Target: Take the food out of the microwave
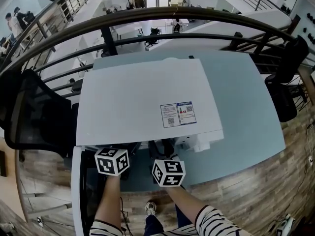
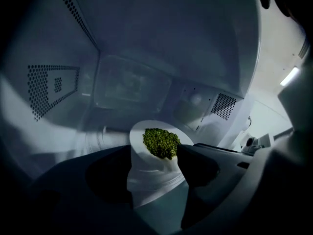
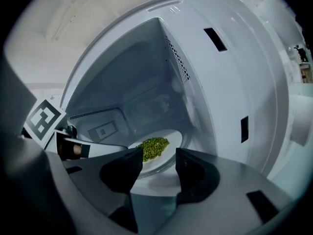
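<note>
The white microwave (image 1: 147, 102) stands on a pale table, its door (image 1: 76, 191) swung open to the left. Inside it a white plate (image 2: 142, 131) carries a heap of green peas (image 2: 161, 142). My left gripper (image 2: 154, 151) reaches into the cavity, its jaws open wide on either side of the plate's near rim, the pads not pressing on it. My right gripper (image 3: 159, 153) hangs open at the mouth of the cavity, short of the plate (image 3: 173, 141) and the peas (image 3: 154, 147). In the head view only the two marker cubes (image 1: 112, 161) (image 1: 168, 172) show; the jaws are hidden under the microwave's top.
The microwave's control side (image 3: 234, 82) rises right of the opening. The table (image 1: 251, 112) stretches right and behind. A black chair (image 1: 34, 112) stands left, another (image 1: 285, 87) at the right, and a curved railing (image 1: 147, 16) runs behind.
</note>
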A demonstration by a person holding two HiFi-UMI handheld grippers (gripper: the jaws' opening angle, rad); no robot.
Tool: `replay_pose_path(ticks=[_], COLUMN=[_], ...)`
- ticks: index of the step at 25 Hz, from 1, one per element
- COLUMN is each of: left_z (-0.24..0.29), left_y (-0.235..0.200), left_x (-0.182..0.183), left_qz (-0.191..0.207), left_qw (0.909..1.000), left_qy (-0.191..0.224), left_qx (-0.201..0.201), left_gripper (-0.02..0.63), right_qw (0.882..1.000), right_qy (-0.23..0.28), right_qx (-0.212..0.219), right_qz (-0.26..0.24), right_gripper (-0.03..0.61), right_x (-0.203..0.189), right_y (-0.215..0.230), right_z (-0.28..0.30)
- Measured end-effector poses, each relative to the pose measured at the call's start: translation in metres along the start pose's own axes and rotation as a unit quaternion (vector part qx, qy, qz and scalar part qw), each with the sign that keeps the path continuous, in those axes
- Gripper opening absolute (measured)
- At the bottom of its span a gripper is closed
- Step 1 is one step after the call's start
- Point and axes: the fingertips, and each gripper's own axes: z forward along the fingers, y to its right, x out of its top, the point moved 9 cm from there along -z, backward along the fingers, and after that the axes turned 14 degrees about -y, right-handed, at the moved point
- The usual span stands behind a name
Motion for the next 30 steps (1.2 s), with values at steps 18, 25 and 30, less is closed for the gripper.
replay_pose_path(ticks=[18, 25, 30], left_z=[0.004, -0.008, -0.022], left_y=[0.0, 0.009, 0.02], left_x=[0.0, -0.008, -0.023], left_qz=[-0.005, -0.01, -0.019], left_qw=[0.9998, 0.9993, 0.9989], left_qy=[0.001, 0.022, 0.033], left_qx=[-0.018, -0.03, -0.029], left_gripper=[0.281, 0.281, 0.281], right_qw=[1.0, 1.0, 1.0], right_qy=[-0.001, -0.001, -0.01], right_qx=[0.001, 0.011, 0.017], right_qz=[-0.014, -0.017, -0.017], right_gripper=[0.209, 0.209, 0.209], right_x=[0.005, 0.004, -0.007], right_y=[-0.001, -0.004, -0.006], right_z=[0.005, -0.012, -0.026])
